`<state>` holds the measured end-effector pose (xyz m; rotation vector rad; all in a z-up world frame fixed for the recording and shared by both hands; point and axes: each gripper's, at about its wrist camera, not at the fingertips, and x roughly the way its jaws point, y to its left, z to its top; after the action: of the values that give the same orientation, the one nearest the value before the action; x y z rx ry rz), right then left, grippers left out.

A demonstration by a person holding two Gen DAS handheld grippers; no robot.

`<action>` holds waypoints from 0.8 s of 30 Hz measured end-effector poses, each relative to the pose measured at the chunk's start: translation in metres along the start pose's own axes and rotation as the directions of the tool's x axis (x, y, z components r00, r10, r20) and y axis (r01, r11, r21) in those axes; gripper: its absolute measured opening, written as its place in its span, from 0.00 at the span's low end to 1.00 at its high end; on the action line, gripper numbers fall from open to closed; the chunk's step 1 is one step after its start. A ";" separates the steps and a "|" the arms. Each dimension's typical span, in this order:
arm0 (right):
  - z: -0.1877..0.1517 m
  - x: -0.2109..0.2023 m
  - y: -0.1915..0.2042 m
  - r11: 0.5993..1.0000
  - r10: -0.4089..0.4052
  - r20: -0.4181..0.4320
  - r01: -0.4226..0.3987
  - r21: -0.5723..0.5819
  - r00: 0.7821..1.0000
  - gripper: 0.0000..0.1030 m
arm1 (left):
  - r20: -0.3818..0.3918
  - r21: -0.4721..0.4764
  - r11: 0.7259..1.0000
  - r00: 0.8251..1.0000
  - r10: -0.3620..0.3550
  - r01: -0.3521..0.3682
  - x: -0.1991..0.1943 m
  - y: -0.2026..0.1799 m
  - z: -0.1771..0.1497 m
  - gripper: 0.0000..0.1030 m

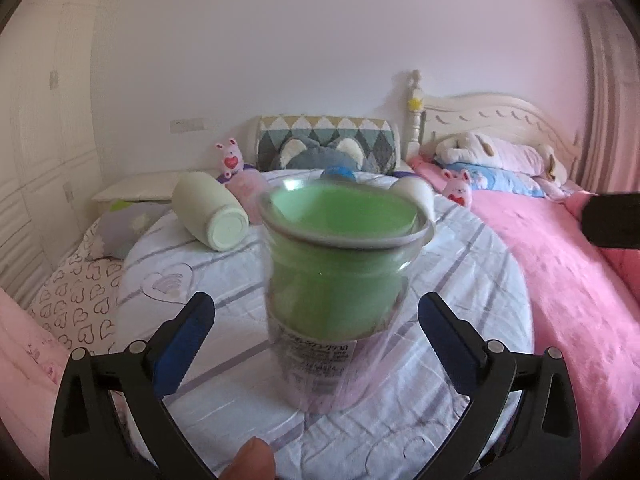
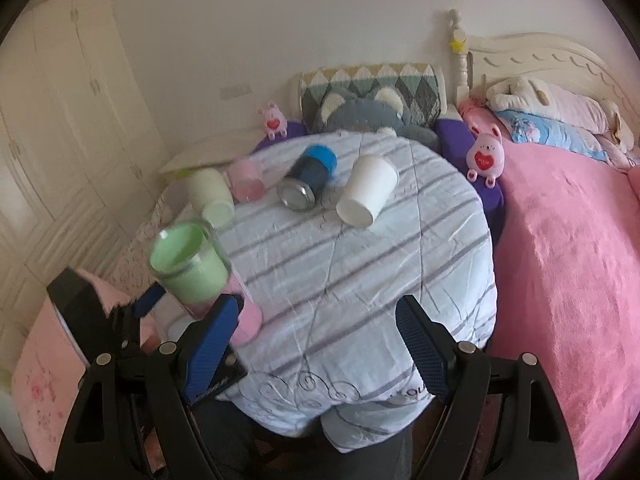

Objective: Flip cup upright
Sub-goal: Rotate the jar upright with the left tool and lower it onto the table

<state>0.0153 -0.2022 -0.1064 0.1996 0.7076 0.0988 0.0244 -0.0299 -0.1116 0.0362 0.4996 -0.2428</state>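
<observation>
Green cup (image 1: 340, 264) sits between the left tongs (image 1: 316, 312), mouth up and tilted a bit toward the camera. The pads stand apart either side of it with a gap showing, so it isn't clamped. Image is motion-blurred; can't tell if its base touches the tabletop (image 1: 460, 280). In the right view the cup (image 2: 188, 264) is ahead-left of the right tongs (image 2: 316, 320), which are spread wide and empty.

Handling: looks like clear plastic or glass over a green liner, light, stiff, smooth wall, probably slippery. A label is on the lower part. Best hold is mid-body below the flared rim; the rim lip would stop it sliding down through the pads.

Room: cloth-covered round tabletop, open patch straight ahead of the right tongs. Beyond it lie a pale cup (image 2: 210, 196), pink cup (image 2: 248, 182), blue-capped can (image 2: 308, 178) and white cup (image 2: 368, 190), all on their sides. The green cup is near the left edge, so set-down should go inward. Soft wrinkled cloth means wobble risk.
</observation>
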 end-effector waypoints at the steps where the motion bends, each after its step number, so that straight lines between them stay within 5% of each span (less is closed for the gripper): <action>1: 0.002 -0.006 0.000 1.000 0.010 0.026 -0.010 0.010 1.000 0.80 | 0.001 -0.001 1.000 1.000 -0.013 0.013 -0.010 0.004 0.003 1.00; 5: 0.010 -0.024 0.004 0.999 0.027 0.111 -0.030 0.023 0.993 0.80 | -0.006 -0.005 0.999 0.999 -0.037 0.036 -0.045 0.016 0.028 1.00; 9: 0.017 -0.034 0.014 1.000 -0.004 0.165 0.005 -0.006 0.986 0.80 | -0.040 -0.012 0.999 0.998 0.041 -0.041 -0.073 0.030 0.050 1.00; 12: 0.018 -0.033 0.025 0.999 -0.002 0.166 0.008 -0.034 0.986 0.80 | -0.108 -0.011 0.991 0.985 0.132 -0.133 -0.082 0.041 0.064 1.00; 24: 0.011 -0.036 0.054 0.992 0.034 0.156 -0.014 -0.129 0.987 0.80 | -0.231 0.002 0.978 0.951 0.205 -0.210 -0.096 0.051 0.074 1.00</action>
<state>-0.0060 -0.1568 -0.0632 0.0924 0.5387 0.1491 -0.0105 0.0343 -0.0018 0.0947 0.7248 -0.0258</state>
